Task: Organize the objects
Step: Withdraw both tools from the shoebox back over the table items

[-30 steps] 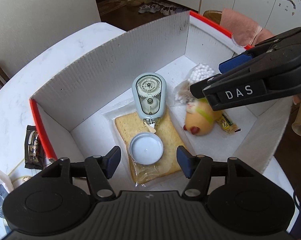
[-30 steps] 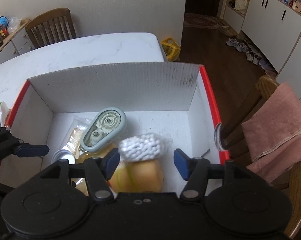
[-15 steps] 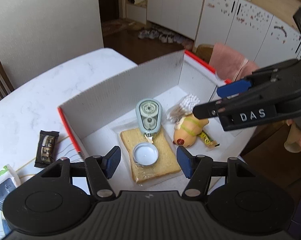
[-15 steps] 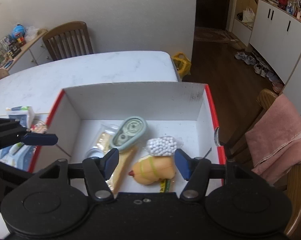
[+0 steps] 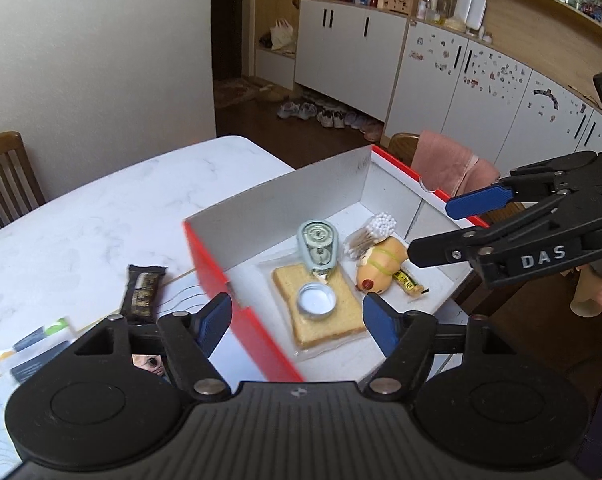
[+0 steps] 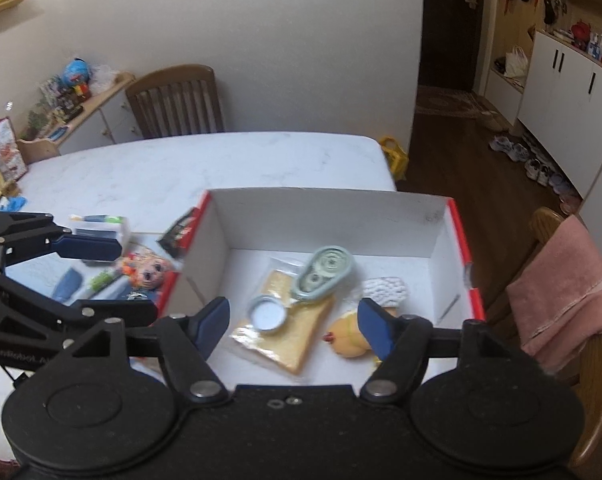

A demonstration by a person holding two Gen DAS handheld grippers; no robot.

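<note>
I hold both grippers above the near side of the red-edged box (image 5: 213, 280), which sits on the white marble table (image 5: 101, 216). My left gripper (image 5: 297, 320) has its jaws spread wide with nothing between them, and my right gripper (image 6: 293, 320) is likewise released and empty. Inside the box, a bagged slice of bread (image 5: 321, 320) lies flat with a round tin lid (image 5: 316, 300) resting on it and a pale green correction tape dispenser (image 5: 317, 245) overlapping its far edge. Just beside these lie a yellow squeaky toy (image 5: 381, 268), a pack of cotton swabs (image 5: 371, 232) and a small yellow-green sachet (image 5: 411, 282). Outside the box on the table I see a dark snack bar (image 5: 143, 294), a small white carton (image 6: 101, 232) and a doll face (image 6: 151, 272).
</note>
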